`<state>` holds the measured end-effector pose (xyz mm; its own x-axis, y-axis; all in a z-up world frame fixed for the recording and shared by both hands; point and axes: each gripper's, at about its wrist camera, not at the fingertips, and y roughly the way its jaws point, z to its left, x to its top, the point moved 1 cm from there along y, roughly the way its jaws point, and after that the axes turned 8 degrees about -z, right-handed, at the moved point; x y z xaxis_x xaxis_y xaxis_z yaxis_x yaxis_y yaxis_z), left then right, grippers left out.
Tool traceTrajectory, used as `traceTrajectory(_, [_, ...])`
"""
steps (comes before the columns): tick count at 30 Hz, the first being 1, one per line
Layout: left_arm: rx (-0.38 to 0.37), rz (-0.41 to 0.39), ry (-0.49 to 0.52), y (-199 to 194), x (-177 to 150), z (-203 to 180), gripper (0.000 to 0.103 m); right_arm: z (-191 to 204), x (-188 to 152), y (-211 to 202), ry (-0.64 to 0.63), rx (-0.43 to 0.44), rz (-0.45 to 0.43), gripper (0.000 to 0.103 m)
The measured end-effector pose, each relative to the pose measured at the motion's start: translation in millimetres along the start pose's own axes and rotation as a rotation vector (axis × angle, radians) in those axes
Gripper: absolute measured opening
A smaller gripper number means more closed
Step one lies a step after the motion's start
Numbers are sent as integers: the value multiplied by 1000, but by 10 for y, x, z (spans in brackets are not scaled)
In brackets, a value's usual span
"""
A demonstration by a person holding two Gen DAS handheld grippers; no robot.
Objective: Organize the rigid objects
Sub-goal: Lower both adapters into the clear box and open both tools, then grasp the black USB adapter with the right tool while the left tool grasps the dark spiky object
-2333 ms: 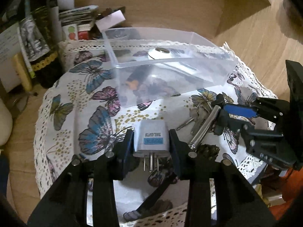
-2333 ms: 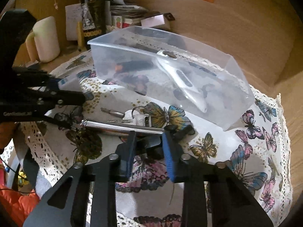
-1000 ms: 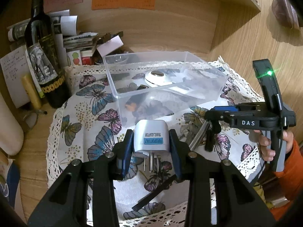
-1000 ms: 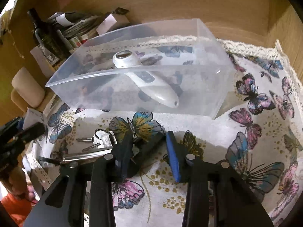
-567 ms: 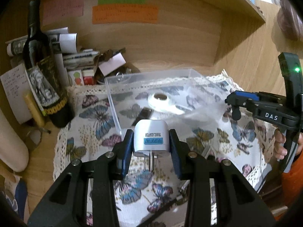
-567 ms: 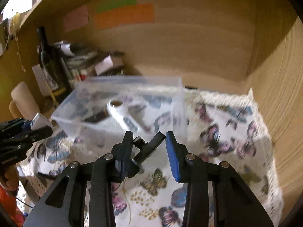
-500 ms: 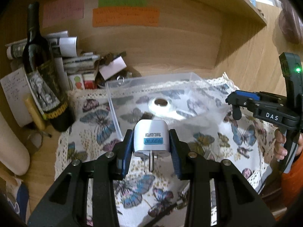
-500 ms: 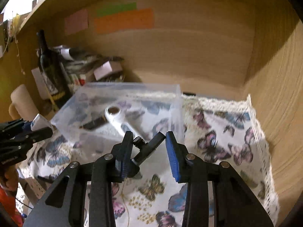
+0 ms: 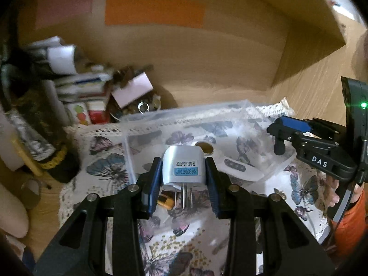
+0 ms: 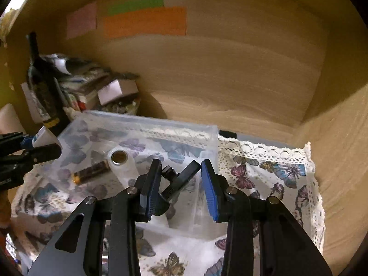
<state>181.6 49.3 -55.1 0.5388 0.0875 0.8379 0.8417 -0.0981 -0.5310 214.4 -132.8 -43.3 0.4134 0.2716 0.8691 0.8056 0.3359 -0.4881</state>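
Over a lacy butterfly cloth (image 9: 108,168), left jaws clamp a boxy adapter (image 9: 183,169); right jaws grip a black clip (image 10: 180,179).

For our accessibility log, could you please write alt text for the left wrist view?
The left gripper grips a white travel adapter, prongs toward the camera, above a clear bin on a butterfly cloth. The right gripper hovers at right.

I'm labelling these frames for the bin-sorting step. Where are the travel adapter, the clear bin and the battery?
travel adapter (image 9: 183,163), left wrist view, on its grey body.
clear bin (image 10: 161,124), right wrist view, on its far rim.
battery (image 10: 92,172), right wrist view, mid-body, inside the bin.
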Motion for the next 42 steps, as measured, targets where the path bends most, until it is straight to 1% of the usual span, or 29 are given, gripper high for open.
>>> traceTrajectory(3, [2, 38, 6, 176, -38, -10, 37, 9, -60, 191, -3, 11, 47, 33])
traceTrajectory(7, [-1, 73, 20, 302, -96, -27, 37, 36, -118, 352, -13, 19, 87, 33])
traceTrajectory(10, [13, 53, 47, 270, -111, -67, 38, 65, -137, 384, -29, 10, 93, 32])
traceTrajectory(11, [14, 44, 55, 248, -102, -81, 41, 83, -135, 378, -40, 7, 97, 33])
traceTrajectory(12, [16, 35, 60, 227, -94, -94, 47, 94, -128, 367, -46, 8, 95, 34])
traceTrajectory(14, [20, 12, 65, 156, -75, -122, 50, 113, -104, 317, -51, 6, 82, 41])
traceTrajectory(17, [25, -26, 79, -2, -38, -161, 51, 142, -57, 173, -52, 7, 50, 44])
traceTrajectory(18, [26, -34, 81, -44, -30, -171, 55, 155, -44, 129, -50, 10, 41, 44])
traceTrajectory(19, [26, -43, 83, -90, -21, -177, 57, 165, -33, 68, -48, 12, 30, 47])
traceTrajectory(20, [27, -55, 84, -151, -16, -182, 63, 177, -22, -3, -47, 16, 18, 51])
traceTrajectory(21, [30, -69, 83, -231, -16, -183, 69, 186, -17, -65, -46, 19, 5, 54])
traceTrajectory(22, [33, -82, 83, -297, -16, -183, 71, 204, -13, -150, -45, 19, -12, 58])
traceTrajectory(25, [37, -104, 80, -435, -34, -177, 77, 263, -31, -327, -48, 31, -36, 60])
traceTrajectory(26, [38, -108, 78, -493, -58, -166, 81, 285, -51, -390, -47, 37, -41, 64])
traceTrajectory(28, [46, -109, 77, -574, -110, -152, 84, 318, -101, -486, -47, 46, -51, 70])
traceTrajectory(31, [54, -100, 80, -665, -237, -143, 84, 377, -224, -602, -54, 59, -50, 71])
traceTrajectory(34, [62, -70, 83, -691, -398, -131, 85, 421, -379, -663, -53, 71, -33, 71])
traceTrajectory(39, [66, -13, 84, -716, -686, -122, 85, 445, -675, -670, -19, 97, 22, 71])
traceTrajectory(42, [44, 26, 70, -716, -849, -158, 85, 446, -831, -643, -2, 107, 57, 71])
